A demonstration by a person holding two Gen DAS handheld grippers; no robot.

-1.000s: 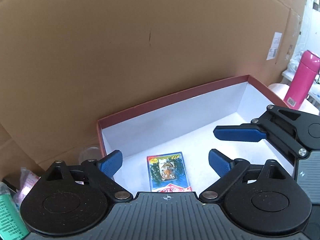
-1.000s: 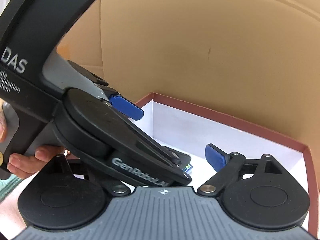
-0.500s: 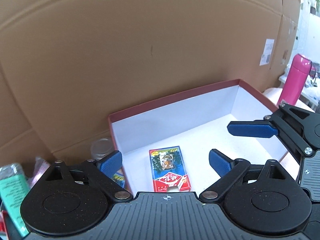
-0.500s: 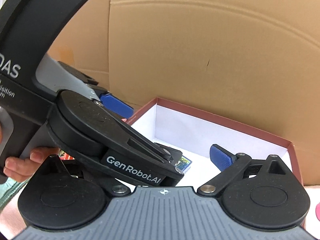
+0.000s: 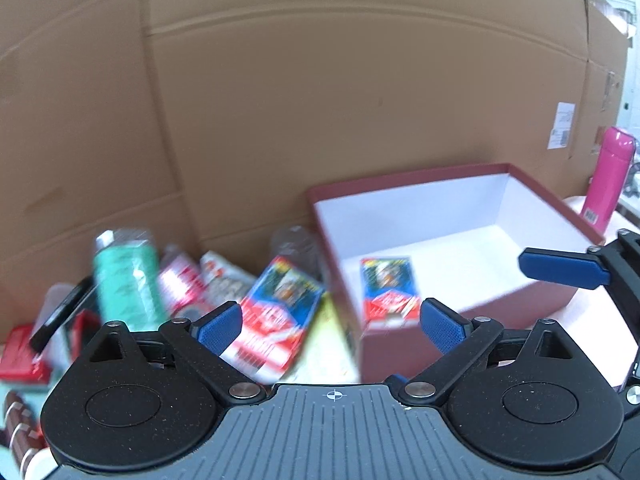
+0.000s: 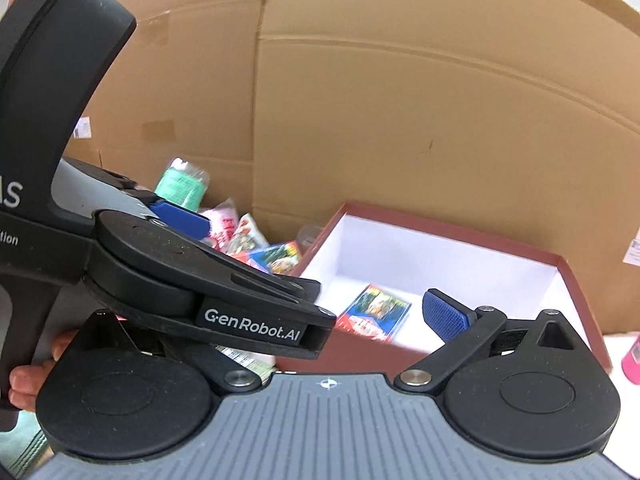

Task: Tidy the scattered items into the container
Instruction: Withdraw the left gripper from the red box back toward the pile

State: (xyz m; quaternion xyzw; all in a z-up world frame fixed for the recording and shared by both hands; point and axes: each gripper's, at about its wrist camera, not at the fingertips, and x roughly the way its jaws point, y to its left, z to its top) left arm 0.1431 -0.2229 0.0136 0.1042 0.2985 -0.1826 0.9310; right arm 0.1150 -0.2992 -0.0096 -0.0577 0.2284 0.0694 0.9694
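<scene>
The dark red box [image 5: 404, 186] with a white inside stands against the cardboard wall. A blue and red card pack [image 5: 386, 284] lies flat in the box near its left wall, seen also as the pack [image 6: 374, 312] in the right wrist view. My left gripper [image 5: 330, 326] is open and empty, in front of the box's near left corner. A second card pack [image 5: 280, 312] lies just outside that corner. My right gripper [image 6: 330, 316] is open and empty. Its left finger is hidden behind the left gripper's body; its right pad [image 6: 444, 314] shows.
Left of the box lies a blurred heap: a green bottle [image 5: 126, 280], pink and red packets [image 5: 176, 284], a clear bottle [image 5: 296, 244] and a red item [image 5: 20, 352]. A pink flask [image 5: 610, 176] stands right of the box. A hand [image 6: 24, 380] holds the left gripper.
Both grippers have drawn back and swung left, so the box sits further right in view and the heap of items has come into sight. The right jaws spread slightly wider.
</scene>
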